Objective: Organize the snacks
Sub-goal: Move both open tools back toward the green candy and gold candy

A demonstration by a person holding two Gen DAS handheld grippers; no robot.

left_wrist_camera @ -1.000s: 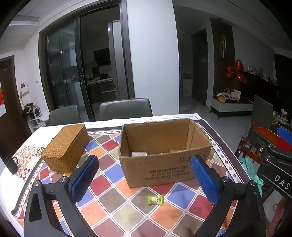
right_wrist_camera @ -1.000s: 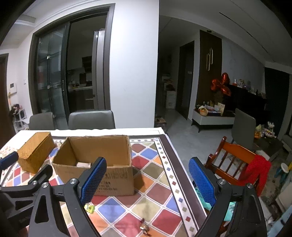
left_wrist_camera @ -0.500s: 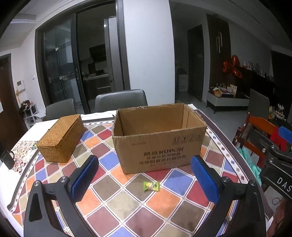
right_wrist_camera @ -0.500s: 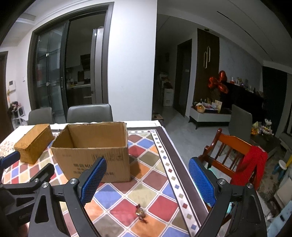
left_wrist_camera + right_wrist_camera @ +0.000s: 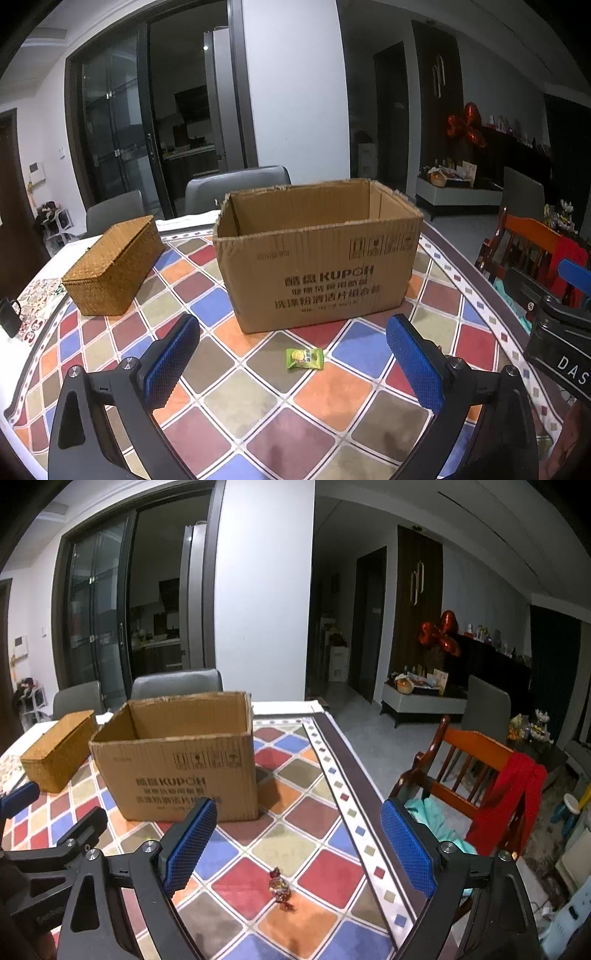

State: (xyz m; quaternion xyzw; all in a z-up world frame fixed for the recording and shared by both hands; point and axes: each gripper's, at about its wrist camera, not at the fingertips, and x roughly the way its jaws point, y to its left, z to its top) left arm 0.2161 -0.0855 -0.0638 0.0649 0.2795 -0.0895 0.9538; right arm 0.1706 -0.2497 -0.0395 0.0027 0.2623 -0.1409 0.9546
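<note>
A green-wrapped candy lies on the chequered tablecloth just in front of an open cardboard box. My left gripper hovers over it, open, the candy below and between its blue pads. In the right wrist view a small dark red-and-gold wrapped candy lies on the cloth near the box. My right gripper hangs above it with its jaws wide and closing slightly; nothing is pressed between the pads. The inside of the box is hidden from this low angle.
A lidded wicker basket stands left of the box. A black mug sits at the table's left edge. Grey chairs stand behind the table. A wooden chair with a red cloth is beyond the right edge.
Both grippers have sunk toward the table. The box now shows more of its front wall and less of its inside, and each candy sits closer between the pads.
</note>
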